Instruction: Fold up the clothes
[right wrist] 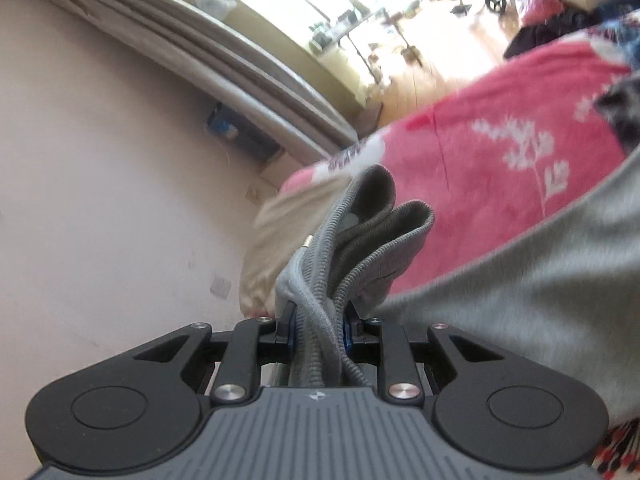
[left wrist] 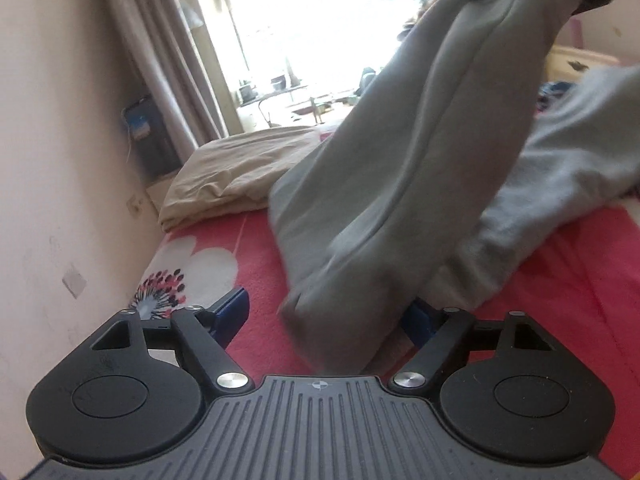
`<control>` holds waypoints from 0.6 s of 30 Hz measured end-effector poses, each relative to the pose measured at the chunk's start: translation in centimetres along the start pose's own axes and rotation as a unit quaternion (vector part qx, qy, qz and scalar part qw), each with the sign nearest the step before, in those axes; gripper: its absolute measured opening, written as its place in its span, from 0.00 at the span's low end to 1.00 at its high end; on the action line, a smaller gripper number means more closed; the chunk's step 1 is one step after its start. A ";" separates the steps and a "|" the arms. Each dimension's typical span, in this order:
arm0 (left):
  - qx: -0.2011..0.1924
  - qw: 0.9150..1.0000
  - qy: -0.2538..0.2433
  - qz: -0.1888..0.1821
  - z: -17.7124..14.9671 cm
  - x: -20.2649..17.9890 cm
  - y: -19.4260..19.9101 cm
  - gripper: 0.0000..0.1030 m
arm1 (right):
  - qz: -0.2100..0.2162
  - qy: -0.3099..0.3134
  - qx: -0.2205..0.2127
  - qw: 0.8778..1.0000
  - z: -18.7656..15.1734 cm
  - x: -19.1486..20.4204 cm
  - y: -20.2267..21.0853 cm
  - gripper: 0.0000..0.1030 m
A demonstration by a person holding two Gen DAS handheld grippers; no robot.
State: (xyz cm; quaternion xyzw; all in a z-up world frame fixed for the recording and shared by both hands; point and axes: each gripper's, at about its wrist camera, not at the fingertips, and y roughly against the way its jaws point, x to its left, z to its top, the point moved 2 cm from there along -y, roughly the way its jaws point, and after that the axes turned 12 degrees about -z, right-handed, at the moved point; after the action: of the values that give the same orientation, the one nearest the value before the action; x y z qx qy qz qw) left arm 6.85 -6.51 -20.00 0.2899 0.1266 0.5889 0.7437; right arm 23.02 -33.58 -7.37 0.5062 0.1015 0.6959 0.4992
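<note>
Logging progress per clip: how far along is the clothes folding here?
Early to midway. Done: a beige cloth lies folded on the pink bedspread. In hand: the right gripper is shut on the ribbed waistband of the grey sweatpants, lifting them; the left gripper is open around their lower end, not yet gripping. Left: folding the sweatpants. More clothing lies farther back.

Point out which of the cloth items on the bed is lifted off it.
The grey garment: its ribbed band is clamped in the right gripper and it hangs up off the bed. The beige folded cloth lies flat.
</note>
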 end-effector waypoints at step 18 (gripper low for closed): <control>0.009 0.998 -0.054 -0.036 2.5 -5.9 -6.4 0.65 | -0.080 -0.029 -0.102 0.991 6.6 -7.4 8.6 0.23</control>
State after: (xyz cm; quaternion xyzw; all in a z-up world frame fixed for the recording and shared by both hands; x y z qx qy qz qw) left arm 11.65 -13.72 -22.59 0.3234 0.1019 0.5440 0.7675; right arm 23.13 -46.06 -3.18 0.4628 0.0555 0.6458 0.6048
